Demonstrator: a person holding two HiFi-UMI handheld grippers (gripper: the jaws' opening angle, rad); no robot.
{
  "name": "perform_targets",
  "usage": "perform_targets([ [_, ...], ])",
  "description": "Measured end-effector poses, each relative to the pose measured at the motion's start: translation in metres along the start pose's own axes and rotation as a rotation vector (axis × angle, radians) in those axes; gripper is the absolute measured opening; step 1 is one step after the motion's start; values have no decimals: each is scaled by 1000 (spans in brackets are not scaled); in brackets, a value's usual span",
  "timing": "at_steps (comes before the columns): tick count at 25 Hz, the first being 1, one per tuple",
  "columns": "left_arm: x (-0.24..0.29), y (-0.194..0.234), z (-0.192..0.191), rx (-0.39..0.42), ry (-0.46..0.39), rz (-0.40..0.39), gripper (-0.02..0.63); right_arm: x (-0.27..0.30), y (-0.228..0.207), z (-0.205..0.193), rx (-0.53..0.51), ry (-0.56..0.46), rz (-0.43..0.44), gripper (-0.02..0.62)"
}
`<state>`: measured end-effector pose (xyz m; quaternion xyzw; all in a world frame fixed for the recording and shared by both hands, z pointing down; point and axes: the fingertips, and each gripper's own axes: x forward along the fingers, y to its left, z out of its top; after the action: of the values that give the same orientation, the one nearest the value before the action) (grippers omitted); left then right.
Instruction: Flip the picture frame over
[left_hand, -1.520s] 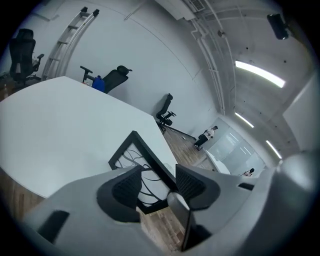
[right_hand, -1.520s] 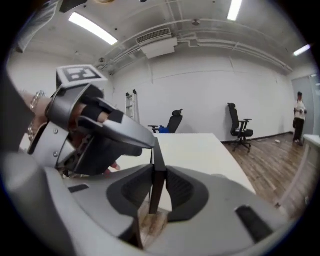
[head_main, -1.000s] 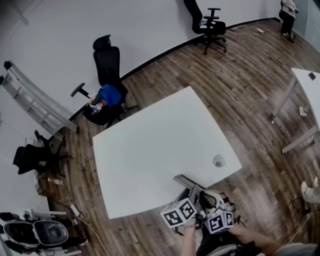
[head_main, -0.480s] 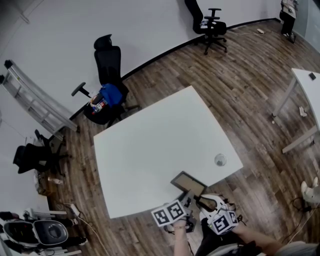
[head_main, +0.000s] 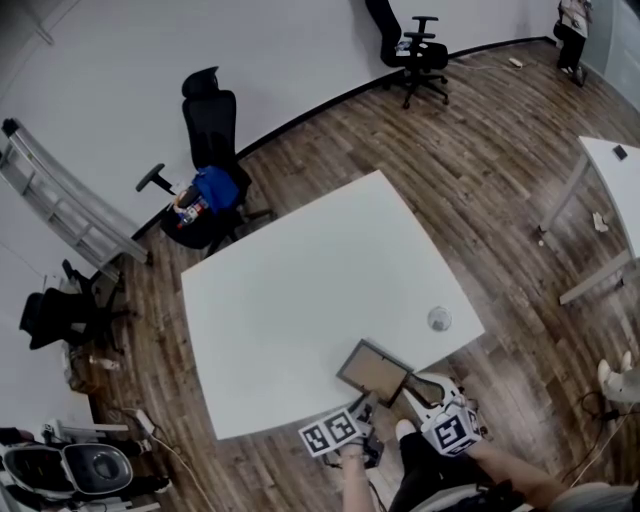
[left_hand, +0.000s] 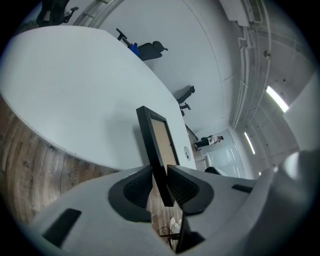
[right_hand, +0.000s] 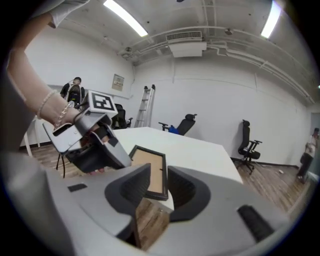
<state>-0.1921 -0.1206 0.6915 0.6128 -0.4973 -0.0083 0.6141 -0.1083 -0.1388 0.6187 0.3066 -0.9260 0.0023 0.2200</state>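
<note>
Surface (head_main: 300, 290): a white table, and the biggest thing here. It is my landing place, so I judge the frame should settle fully onto it and not tip off its near edge.

Picture frame (head_main: 374, 370): dark-rimmed, with the brown panel facing up. It sits low at the surface's near edge, and its nearest corner hangs out over the wood floor. I cannot tell whether it rests flat yet. I take the step in hand to be laying it down.

Left gripper (left_hand: 159, 175): my jaws have just been closing and now clench the frame's rim between the pads. I should lower gently, nudge the frame further onto the surface, and let go only once its weight is carried.

Right gripper (right_hand: 159, 180): my jaws have just been opening. They stand apart, with the frame's overhanging corner between the tips, untouched. They are well placed to steady that corner if it dips.

Small round disc (head_main: 438, 320): near the surface's right edge, well clear of the frame, so I leave it alone.
</note>
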Motion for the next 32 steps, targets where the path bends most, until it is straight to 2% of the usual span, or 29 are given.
perform_targets([
  [4,5,16,-4,-42,8,20,91,7,-6,-6,21,40,-3,111],
  [10,10,21,2,-129,27,33,91,17,-7,-4,89,36,11,112],
  [14,10,22,4,-178,54,46,91,25,-2,-6,79,66,38,112],
  [17,9,22,3,-105,97,93,91,32,0,-7,78,83,52,112],
  [22,2,27,5,93,119,250,94,47,-1,-20,96,114,49,83],
  [26,0,30,8,126,127,277,92,60,-5,-41,108,227,49,83],
  [32,3,30,11,163,233,295,92,67,-6,-51,196,320,59,76],
])
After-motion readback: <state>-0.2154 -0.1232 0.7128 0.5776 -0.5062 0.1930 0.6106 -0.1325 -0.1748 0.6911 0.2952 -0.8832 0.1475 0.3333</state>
